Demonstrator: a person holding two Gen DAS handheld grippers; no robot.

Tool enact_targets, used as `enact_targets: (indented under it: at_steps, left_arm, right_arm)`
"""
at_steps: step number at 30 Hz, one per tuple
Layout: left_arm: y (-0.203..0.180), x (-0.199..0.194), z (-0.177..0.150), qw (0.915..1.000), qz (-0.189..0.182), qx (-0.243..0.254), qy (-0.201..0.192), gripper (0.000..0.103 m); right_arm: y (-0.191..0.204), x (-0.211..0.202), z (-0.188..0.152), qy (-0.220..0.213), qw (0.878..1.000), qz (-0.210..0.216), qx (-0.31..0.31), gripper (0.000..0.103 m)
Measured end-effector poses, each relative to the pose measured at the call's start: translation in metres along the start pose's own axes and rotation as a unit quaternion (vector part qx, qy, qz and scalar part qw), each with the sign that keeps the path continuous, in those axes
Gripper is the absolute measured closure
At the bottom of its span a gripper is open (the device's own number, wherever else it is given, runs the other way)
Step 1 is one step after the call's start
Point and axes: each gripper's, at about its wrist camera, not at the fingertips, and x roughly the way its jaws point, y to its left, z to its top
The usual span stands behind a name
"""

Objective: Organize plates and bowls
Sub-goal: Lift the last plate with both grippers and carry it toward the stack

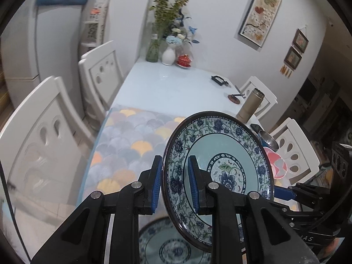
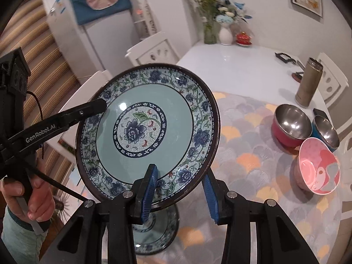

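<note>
Both grippers, left gripper (image 1: 172, 183) and right gripper (image 2: 180, 192), clamp opposite rims of the round blue-floral ceramic plate (image 2: 151, 129), held tilted directly above the matching plate (image 2: 154, 237) on the near desk (image 2: 253, 165).

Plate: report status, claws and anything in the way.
Left claw and right claw both clamped on raised floral plate, opposite rims. Second matching plate on mat directly below. Three bowls off to the side, clear.
</note>
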Motion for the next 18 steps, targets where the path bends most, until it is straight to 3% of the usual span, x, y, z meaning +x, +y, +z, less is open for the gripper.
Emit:
enact_targets:
  at_steps: [8,18]
  left_arm:
    - [0.015,-0.018,-0.037,0.9994,0.018,-0.025,0.017,0.083]
    - [0.028,-0.006,-0.088,0.9957,0.046,-0.043,0.068,0.083]
  right_arm:
    - [0.025,-0.009,-0.024,0.015,1.0,0.013,-0.024,0.063]
    - [0.036,0.011,-0.051,0.063,0.997,0.016,-0.04,0.063]
